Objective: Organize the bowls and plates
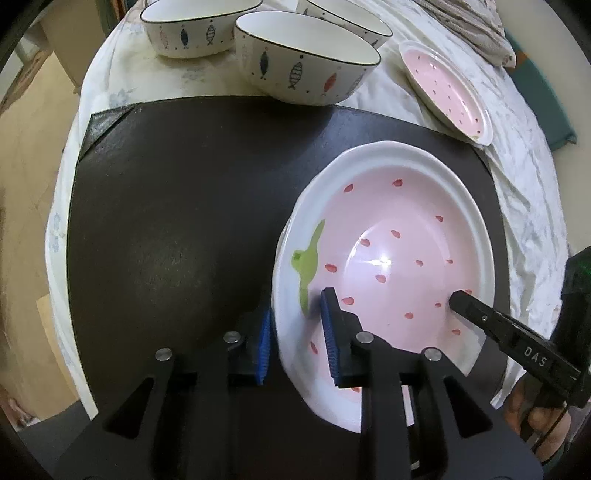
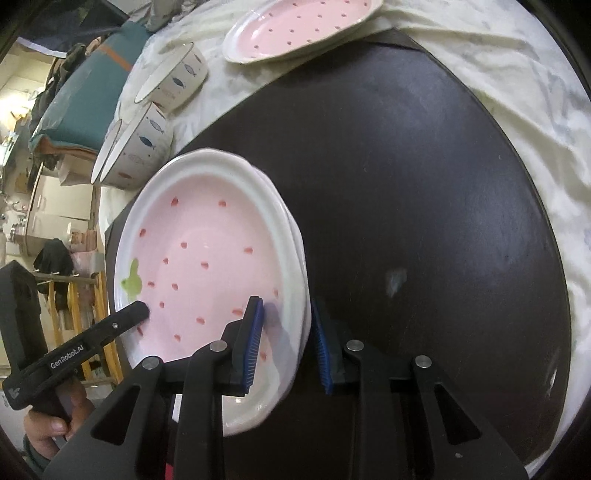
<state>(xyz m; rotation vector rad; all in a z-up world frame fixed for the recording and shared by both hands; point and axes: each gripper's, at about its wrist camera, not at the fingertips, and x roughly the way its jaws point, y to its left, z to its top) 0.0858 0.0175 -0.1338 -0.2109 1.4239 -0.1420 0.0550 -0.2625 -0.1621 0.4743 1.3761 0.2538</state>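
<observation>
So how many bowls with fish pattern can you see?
3, all on the white cloth beyond the dark mat: nearest bowl, left bowl, far bowl, partly hidden. More may be hidden.

Two markings are legible. The right gripper (image 1: 458, 297), as seen from the left wrist, bears white letters "DAS" on its black finger. The left gripper (image 2: 142, 310), as seen from the right wrist, bears white lettering "GenRobot.AI" on its black finger.
</observation>
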